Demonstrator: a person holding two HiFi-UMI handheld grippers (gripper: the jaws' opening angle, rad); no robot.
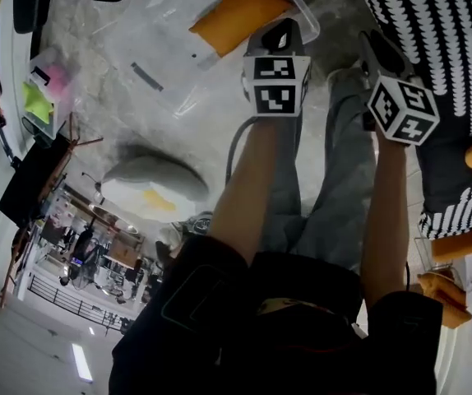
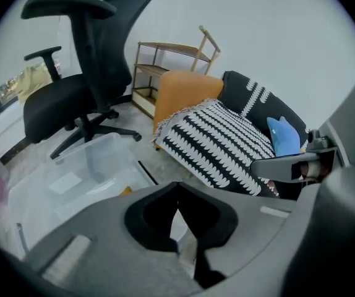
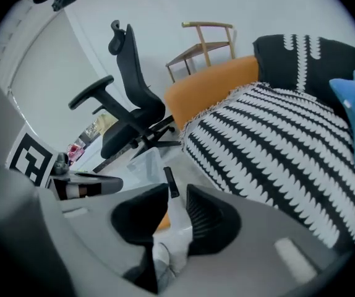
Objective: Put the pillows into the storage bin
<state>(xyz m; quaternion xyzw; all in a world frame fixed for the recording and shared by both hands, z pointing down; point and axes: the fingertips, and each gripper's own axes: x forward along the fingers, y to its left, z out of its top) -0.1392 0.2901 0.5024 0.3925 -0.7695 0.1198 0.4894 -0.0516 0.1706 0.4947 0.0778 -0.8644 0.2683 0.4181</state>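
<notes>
– Grey mottled floor (image 1: 178,130) is spreading out under my feet. A white wall is filling the background behind a black office chair (image 2: 85,85) and a light wooden rack (image 2: 171,57).

– What are your two grippers doing?

– I am holding the left gripper (image 1: 281,33) with its jaws pressed together and nothing caught between them. I am holding the right gripper (image 1: 376,52) with its jaws standing a little apart, and they are gripping nothing. Only floor and a sliver of orange are showing through the slot. Both grippers are pointing down toward the floor beside my legs.

– And where are the pillows sitting?

– A flat orange pillow (image 1: 240,11) is lying at one end of the clear plastic storage bin (image 1: 170,56). The bin is sitting on the floor just ahead of the left gripper. A black pillow with white scalloped stripes (image 3: 276,153) is lying outside the bin on my right, leaning over a big orange cushion (image 3: 211,91). A second black patterned pillow (image 3: 301,54) is standing behind it, and a blue dolphin-shaped plush toy (image 2: 284,135) is resting where the two are meeting.

– Is anything else lying about?

– A pale grey rounded cushion with a yellow patch (image 1: 150,188) is lying on the floor, well apart from the bin.
</notes>
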